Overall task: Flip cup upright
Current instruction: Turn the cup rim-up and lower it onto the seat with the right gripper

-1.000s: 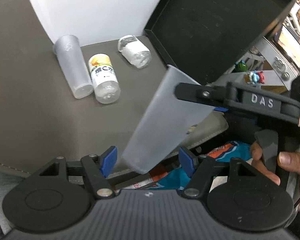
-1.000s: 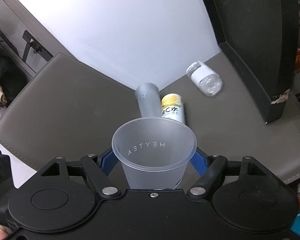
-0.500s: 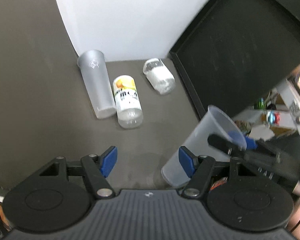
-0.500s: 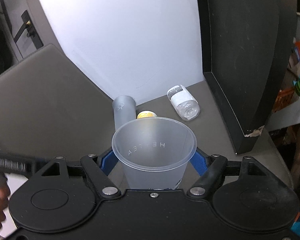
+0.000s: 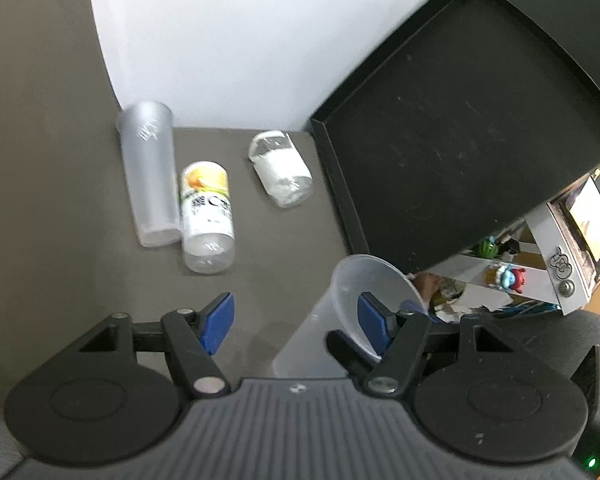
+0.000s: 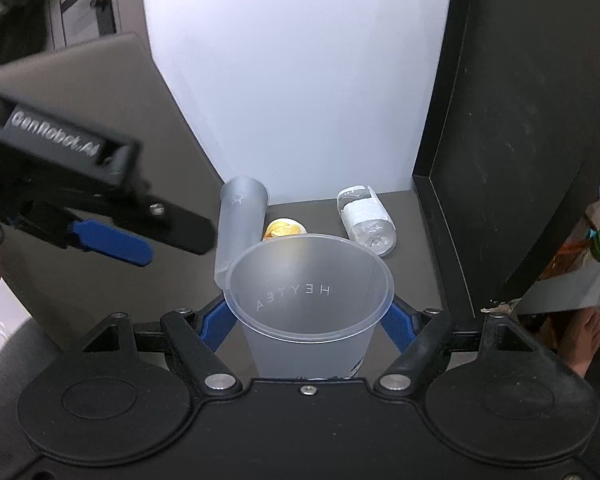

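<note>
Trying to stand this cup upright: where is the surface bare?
Bare brown surface lies between the yellow-label bottle and the black tray, just ahead of the held cup, and left of the frosted cup. The back is crowded: frosted cup, yellow-label bottle and clear bottle lie there.

Readable marks I can log:
1. Cup (image 6: 308, 320), far inner wall: "HEYTEA", seen mirrored through the frosted plastic.
2. Left gripper (image 6: 112, 240), side of its body: "GenRobot.AI", raised white letters, slightly blurred.
3. Bottle (image 5: 207, 216), label: dark characters under a yellow fruit picture; too blurred to read.
</note>
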